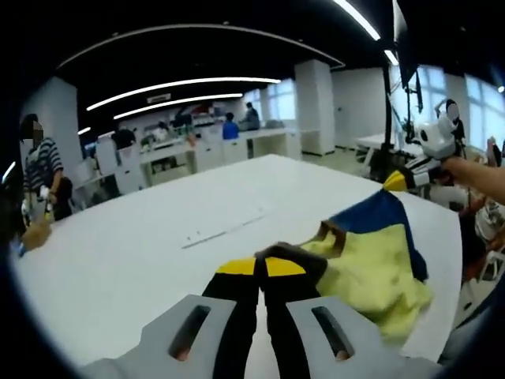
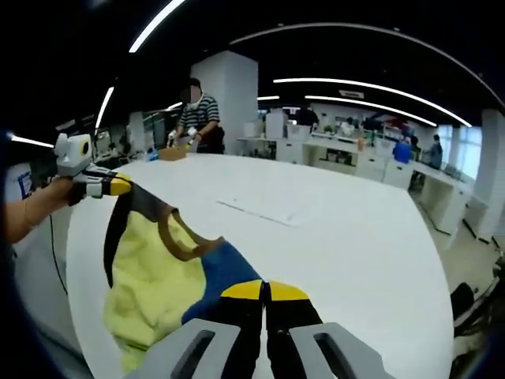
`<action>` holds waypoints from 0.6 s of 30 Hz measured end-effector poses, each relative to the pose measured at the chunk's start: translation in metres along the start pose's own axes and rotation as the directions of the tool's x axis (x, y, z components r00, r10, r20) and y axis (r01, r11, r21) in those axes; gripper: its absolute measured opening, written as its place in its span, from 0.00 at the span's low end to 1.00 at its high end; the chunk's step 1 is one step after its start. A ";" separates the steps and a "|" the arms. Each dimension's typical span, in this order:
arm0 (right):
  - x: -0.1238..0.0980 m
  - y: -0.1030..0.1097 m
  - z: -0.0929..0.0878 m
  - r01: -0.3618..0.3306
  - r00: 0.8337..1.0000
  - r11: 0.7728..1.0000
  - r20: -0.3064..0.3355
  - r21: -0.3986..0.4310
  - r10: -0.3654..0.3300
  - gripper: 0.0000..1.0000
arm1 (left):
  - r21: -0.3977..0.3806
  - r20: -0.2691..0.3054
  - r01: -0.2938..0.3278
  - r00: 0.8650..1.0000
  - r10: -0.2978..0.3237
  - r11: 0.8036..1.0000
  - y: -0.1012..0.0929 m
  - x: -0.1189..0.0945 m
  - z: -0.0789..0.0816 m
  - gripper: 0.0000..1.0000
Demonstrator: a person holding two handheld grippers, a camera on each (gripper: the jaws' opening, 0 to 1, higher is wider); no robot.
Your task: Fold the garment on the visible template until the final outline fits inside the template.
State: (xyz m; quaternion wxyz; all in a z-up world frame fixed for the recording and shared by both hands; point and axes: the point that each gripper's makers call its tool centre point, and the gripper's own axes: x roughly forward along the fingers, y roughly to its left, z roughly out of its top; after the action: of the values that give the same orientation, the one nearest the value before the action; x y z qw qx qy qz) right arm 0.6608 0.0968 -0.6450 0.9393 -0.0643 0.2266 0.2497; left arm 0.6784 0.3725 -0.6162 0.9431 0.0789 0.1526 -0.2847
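Left gripper view: left gripper (image 1: 261, 267) is pinching the garment (image 1: 371, 260) at its jaw tips, jaws closed on a dark edge of cloth. The yellow-and-blue garment is spreading away to the right of the jaws and rising toward the right gripper (image 1: 401, 178), which is holding the far corner up off the table (image 1: 142, 253).

Right gripper view: right gripper (image 2: 263, 290) is clamped on the blue part of the garment (image 2: 150, 276), jaws closed. From here the cloth is running off to the left, up to the left gripper (image 2: 120, 185).

Key relation, as judged: the garment's long axis is lying along the line between the two grippers, stretched but sagging in the middle, with the yellow bulk hanging near the table's near edge. Neither gripper is nearer; both are at opposite ends.

A faint rectangular outline (image 2: 256, 209) is lying on the table ahead of the right jaws, well apart from the cloth. It may be the template; I cannot tell for sure.
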 end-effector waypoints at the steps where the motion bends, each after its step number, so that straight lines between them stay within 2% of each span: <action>1: 0.001 -0.002 0.001 0.003 1.000 1.000 0.002 0.002 -0.003 0.00 | 0.000 0.005 0.000 1.000 0.000 1.000 0.002 0.004 0.002 0.00; 4: 0.008 -0.013 0.004 0.020 1.000 1.000 0.007 0.018 -0.021 0.00 | 0.012 -0.002 -0.011 1.000 0.011 1.000 0.009 0.014 0.002 0.00; 8: 0.019 -0.025 0.006 0.051 0.999 0.999 0.015 0.020 -0.051 0.00 | -0.011 0.002 -0.018 1.000 0.018 1.000 0.020 0.030 0.001 0.00; 10: 0.025 -0.031 0.003 0.066 0.998 0.997 0.006 0.027 -0.066 0.00 | 0.035 -0.023 -0.042 0.999 0.043 0.998 0.027 0.037 -0.003 0.00; 18: 0.052 -0.056 0.005 0.129 0.992 0.989 0.011 0.067 -0.130 0.00 | 0.025 -0.056 -0.057 0.997 0.058 0.998 0.047 0.079 -0.017 0.00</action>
State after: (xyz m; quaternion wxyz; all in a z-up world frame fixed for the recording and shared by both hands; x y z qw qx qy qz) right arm 0.7310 0.0726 -0.6638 0.9567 -0.0460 0.2229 0.1812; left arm 0.7624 0.3748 -0.6559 0.9453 0.1022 0.1736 -0.2567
